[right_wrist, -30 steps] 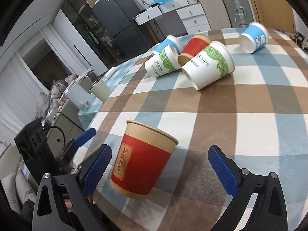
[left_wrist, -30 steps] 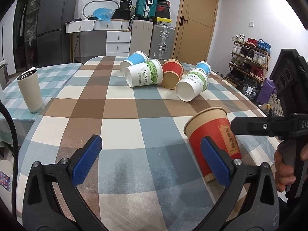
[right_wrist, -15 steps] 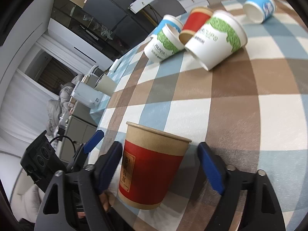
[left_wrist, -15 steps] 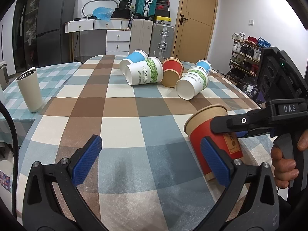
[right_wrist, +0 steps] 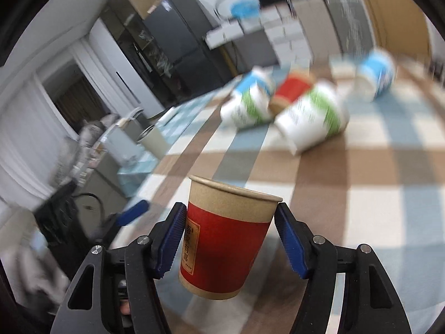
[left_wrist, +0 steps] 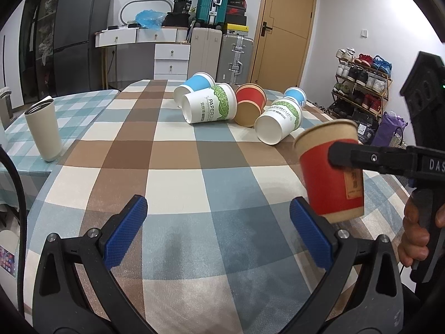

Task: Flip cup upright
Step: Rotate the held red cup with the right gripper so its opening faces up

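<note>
A: What is nearest in the left wrist view?

B: The left hand-held gripper (left_wrist: 218, 229), its blue pads spread wide over the checked tabletop (left_wrist: 178, 172) with nothing between them.

A: And the cup?

B: The red cup (right_wrist: 225, 240) sits between the blue pads of the right hand-held gripper (right_wrist: 230, 238), which has closed onto it, one pad pressed to each side just under the brown rim band. Its mouth faces up, tilted a little. In the left wrist view the same red cup (left_wrist: 332, 167) appears at the right, just beyond the left hand-held gripper's right finger, with the black finger of the right hand-held gripper (left_wrist: 361, 157) crossing its wall. Its base seems to be off the tabletop, though I cannot be sure.

A: Who holds that tool?

B: The person's hand (left_wrist: 415, 232) is on its grip at the right edge.

A: What lies farther off?

B: Near the far middle of the tabletop is a cluster of cups on their sides: a white and green cup (left_wrist: 279, 123), a second white and green one (left_wrist: 210, 107), another red cup (left_wrist: 250, 104) between them, and two blue cups (left_wrist: 194, 85) behind. At the far left stands a cream tumbler (left_wrist: 43, 130), upright on a lighter checked cloth. The right wrist view is blurred beyond the held cup.
</note>
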`<action>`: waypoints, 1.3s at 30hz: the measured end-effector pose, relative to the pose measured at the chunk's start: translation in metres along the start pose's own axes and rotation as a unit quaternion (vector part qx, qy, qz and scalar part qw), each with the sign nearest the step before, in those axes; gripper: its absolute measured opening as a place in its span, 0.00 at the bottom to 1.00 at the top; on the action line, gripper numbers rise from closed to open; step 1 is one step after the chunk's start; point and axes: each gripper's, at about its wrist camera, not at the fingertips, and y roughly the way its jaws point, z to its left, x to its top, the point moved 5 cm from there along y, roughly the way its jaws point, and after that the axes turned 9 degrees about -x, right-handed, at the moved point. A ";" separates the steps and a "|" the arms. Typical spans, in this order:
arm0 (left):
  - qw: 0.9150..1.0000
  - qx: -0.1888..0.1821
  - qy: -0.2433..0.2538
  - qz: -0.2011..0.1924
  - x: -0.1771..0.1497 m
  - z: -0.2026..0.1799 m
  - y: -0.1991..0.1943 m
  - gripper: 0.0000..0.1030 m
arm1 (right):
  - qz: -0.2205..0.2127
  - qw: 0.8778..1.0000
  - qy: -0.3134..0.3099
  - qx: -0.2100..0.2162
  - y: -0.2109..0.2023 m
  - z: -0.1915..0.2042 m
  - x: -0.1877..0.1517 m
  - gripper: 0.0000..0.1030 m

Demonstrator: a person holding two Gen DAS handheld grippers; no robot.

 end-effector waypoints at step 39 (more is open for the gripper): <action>1.000 0.000 -0.001 0.000 -0.001 0.000 0.000 0.99 | -0.045 0.990 -0.111 -0.068 0.005 0.022 -0.014 0.64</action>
